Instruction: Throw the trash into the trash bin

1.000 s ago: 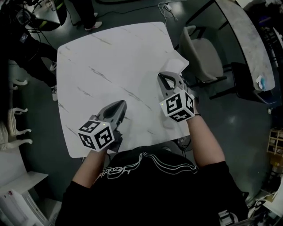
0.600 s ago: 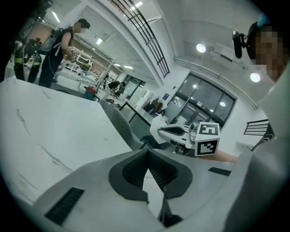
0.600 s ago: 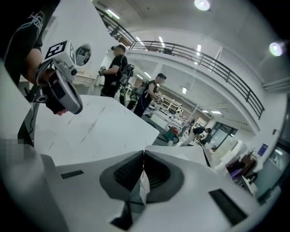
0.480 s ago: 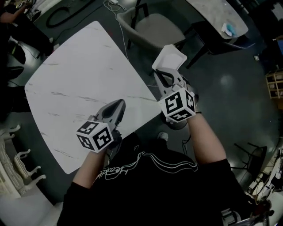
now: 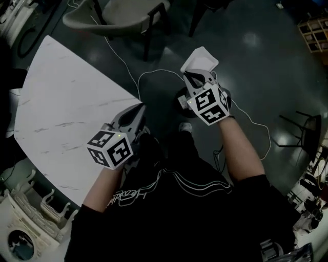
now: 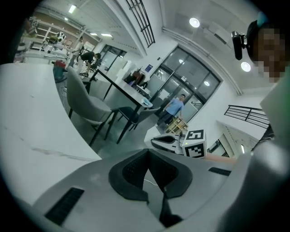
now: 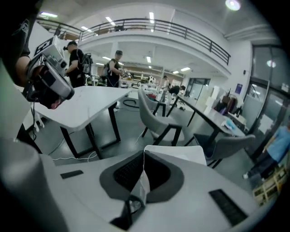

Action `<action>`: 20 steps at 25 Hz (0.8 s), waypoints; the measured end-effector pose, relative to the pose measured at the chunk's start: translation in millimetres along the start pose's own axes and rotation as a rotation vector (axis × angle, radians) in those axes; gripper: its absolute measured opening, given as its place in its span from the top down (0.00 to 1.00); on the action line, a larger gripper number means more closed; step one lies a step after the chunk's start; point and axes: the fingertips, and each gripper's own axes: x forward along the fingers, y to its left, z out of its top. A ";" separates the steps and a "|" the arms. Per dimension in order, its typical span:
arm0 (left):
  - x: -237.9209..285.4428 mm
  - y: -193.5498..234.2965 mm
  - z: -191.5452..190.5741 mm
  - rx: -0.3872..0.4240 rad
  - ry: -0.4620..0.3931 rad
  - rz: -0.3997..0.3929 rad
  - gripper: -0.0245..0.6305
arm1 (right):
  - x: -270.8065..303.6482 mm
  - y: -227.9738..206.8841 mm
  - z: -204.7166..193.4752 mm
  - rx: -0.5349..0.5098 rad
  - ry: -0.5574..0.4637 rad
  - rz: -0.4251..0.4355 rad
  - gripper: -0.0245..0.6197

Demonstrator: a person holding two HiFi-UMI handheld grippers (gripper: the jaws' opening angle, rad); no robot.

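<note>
My right gripper (image 5: 190, 77) is shut on a white sheet of paper trash (image 5: 200, 59), held out over the dark floor, off to the right of the table. In the right gripper view the paper (image 7: 177, 154) sticks out beyond the closed jaws (image 7: 144, 156) and a strip of it runs down between the pads. My left gripper (image 5: 139, 109) is shut with nothing in it, just past the edge of the white marble table (image 5: 56, 112). Its jaws (image 6: 148, 154) meet with nothing between them. No trash bin shows in any view.
A grey chair (image 5: 118, 15) stands beyond the table, and a white cable (image 5: 154, 71) runs across the floor under my grippers. A dark round thing (image 5: 182, 100) sits on the floor beneath my right gripper. More tables and chairs (image 7: 156, 118) and people stand farther off.
My view and both grippers have swung right, away from the table. The right gripper has carried the paper off the tabletop and out over the floor; the left now hangs past the table's edge.
</note>
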 end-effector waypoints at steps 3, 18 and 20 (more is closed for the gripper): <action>33.1 -13.6 -22.4 0.011 0.069 -0.017 0.95 | 10.6 0.4 -64.0 0.113 0.062 0.042 0.91; 127.1 0.8 -159.9 0.036 0.355 0.054 0.95 | 80.8 69.5 -258.8 0.474 0.225 0.374 0.90; 131.3 3.4 -175.2 0.026 0.376 0.061 0.95 | 88.6 77.7 -272.6 0.533 0.233 0.414 0.90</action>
